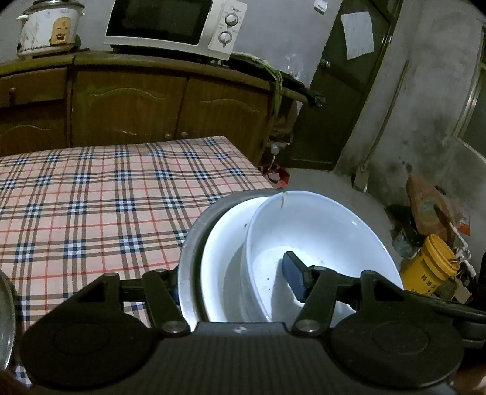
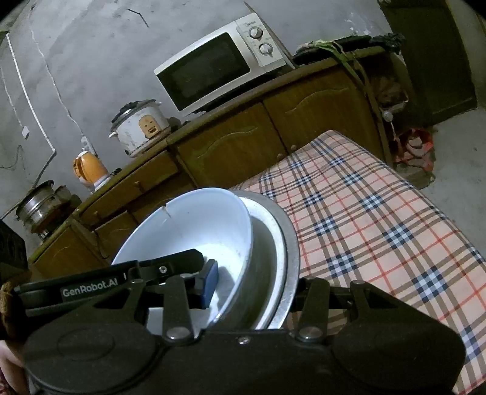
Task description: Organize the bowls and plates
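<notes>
White porcelain fills the middle of both wrist views: a deep white bowl (image 1: 319, 243) sits tilted inside a shallower white dish (image 1: 218, 267), and both rest in a grey metal basin (image 1: 189, 261). The stack is held off the checked tablecloth (image 1: 91, 197), above the table's near edge.

The left gripper (image 1: 235, 279) clamps the stack's rim, with one blue pad (image 1: 293, 278) inside the white bowl and the other finger outside the basin, mostly hidden behind its wall. The right gripper (image 2: 252, 282) grips the opposite side the same way; its blue pad (image 2: 209, 282) lies inside the bowl and its outer finger is hidden behind the basin's rim. The near parts of all three vessels are cut off by the gripper bodies.

A dark mark shows on the bowl's far rim (image 2: 166, 210); whether it is a chip or a crack is unclear.

Behind, a microwave (image 1: 176, 25) and a rice cooker (image 1: 50, 27) stand on a wooden cabinet (image 1: 130, 103).
</notes>
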